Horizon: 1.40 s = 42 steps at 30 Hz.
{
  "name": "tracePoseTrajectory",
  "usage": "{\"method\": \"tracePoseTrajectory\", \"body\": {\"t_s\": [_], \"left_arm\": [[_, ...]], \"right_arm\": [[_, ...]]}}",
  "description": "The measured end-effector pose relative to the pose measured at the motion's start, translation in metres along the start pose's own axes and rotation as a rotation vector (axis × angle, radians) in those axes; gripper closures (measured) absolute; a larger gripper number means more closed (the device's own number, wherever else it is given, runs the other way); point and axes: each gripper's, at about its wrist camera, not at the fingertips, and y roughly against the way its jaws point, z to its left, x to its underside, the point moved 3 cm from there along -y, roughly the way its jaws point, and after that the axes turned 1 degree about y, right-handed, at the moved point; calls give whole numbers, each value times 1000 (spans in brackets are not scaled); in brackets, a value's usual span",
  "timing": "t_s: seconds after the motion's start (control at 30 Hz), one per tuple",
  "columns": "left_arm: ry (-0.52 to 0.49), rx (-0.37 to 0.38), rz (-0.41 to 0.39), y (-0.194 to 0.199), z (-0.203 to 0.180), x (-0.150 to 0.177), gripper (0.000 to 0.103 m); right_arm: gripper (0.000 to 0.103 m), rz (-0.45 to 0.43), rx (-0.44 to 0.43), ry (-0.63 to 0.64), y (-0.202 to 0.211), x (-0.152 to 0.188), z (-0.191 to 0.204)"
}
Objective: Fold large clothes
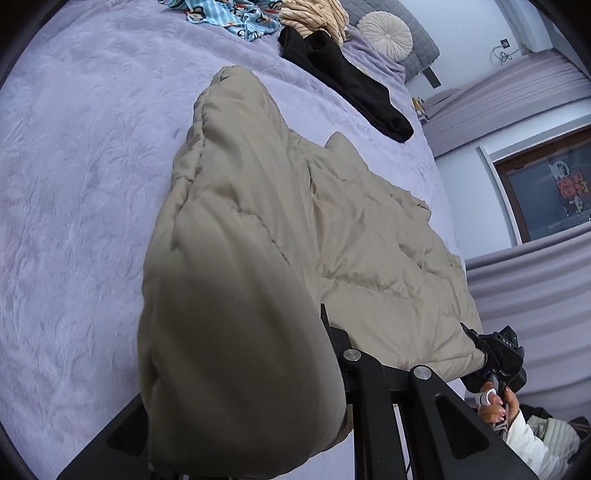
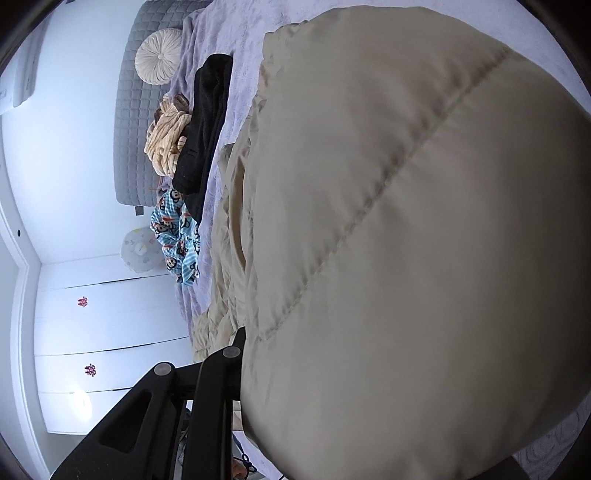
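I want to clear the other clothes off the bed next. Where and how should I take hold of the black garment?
Grip the black garment at its near end, which pokes out over bare purple bedspread, coming from the right edge of the bed. Its far end tucks against the striped tan garment, so a grasp there may drag that along. It lies flat and limp, so pinch a fold.

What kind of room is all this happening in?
Most likely a bedroom. A wide bed with a lilac cover fills the view, a grey padded headboard and a round cushion stand at its far end, and a beige padded coat lies on it.
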Motion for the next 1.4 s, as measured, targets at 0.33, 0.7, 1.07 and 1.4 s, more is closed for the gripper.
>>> {"method": "tracePoseTrajectory", "body": {"t_s": [0.33,0.7,1.07,1.4], "left_arm": [[109,-60,53,11,30,95,85],[140,-231,46,29,30,130,77],[137,-269,69,72,15,191,77],[129,-317,98,63,-8,244,77]], "right_arm": [[81,38,34,-68,34,63,-40],[66,92,96,-44,29,55,-37],[38,126,139,107,86,89,-34],[38,193,168,238,122,130,-48]]}}
